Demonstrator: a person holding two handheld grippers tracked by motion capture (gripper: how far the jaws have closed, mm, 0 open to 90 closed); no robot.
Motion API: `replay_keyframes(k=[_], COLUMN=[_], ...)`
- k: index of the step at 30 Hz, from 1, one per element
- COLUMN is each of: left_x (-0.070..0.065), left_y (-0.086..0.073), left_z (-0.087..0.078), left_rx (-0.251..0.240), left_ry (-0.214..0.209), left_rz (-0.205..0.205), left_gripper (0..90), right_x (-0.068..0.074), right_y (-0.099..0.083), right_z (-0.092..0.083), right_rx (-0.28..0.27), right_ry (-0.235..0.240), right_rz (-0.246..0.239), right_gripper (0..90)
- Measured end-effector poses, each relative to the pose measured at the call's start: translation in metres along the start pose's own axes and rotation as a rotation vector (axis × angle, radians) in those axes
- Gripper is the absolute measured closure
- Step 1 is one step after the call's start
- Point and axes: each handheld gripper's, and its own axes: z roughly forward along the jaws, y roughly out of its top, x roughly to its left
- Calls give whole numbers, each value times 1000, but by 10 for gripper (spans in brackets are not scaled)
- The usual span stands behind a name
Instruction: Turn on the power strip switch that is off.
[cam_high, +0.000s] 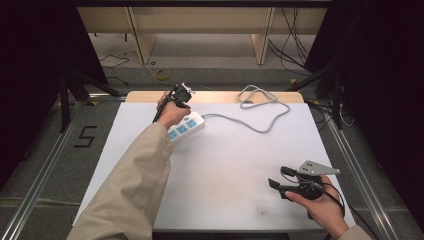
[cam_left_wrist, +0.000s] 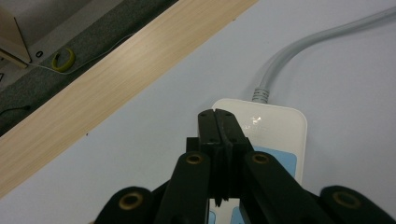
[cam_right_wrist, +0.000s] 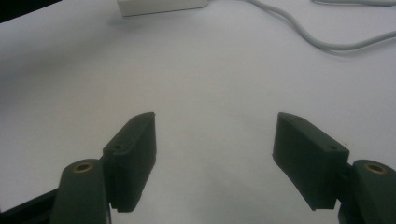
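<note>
In the high view, nearest the camera, a beige sleeve (cam_high: 132, 185) reaches in from the bottom left across the white table (cam_high: 235, 165). The left hand (cam_high: 172, 114) holds the left tongs (cam_high: 181, 94) at the far left part of the table, over the end of a white power strip (cam_high: 186, 126) with blue sockets. The strip's grey cable (cam_high: 260, 107) runs right and loops near the far wooden edge. At the near right corner the right hand (cam_high: 320, 202) holds the right tongs (cam_high: 277, 186) just above the bare table, well apart from the strip, with a grey three-cornered plate on top.

In the left gripper view, the left tongs (cam_left_wrist: 219, 128) are closed, jaws pressed together with nothing between them, directly over the power strip (cam_left_wrist: 280, 126) near its cable end. The cable (cam_left_wrist: 299, 51) leaves toward the upper right.

In the right gripper view, the right tongs (cam_right_wrist: 215, 154) stand wide open and empty over the table (cam_right_wrist: 210, 79). The power strip (cam_right_wrist: 161, 6) lies far ahead at the top edge, the cable (cam_right_wrist: 317, 39) curving right.
</note>
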Motion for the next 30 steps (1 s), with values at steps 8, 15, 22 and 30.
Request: replay_keyframes(k=[8,15,22,30], left_x=[3,6,8,7], left_y=[-2,-3,-6,-7], left_z=[3,5,9,15], left_rx=[9,4,11,20], left_ry=[2,1,0,0], left_rz=[-7,-6,-6,-4], left_gripper=[897,897,897,897], right_x=[0,0,0,0], right_y=[0,0,0,0], right_z=[0,0,0,0], right_rx=[0,1,0,-1], right_ry=[0,2,1,1], right_rz=[-2,-1,1,1], right_gripper=[307,307,306,306])
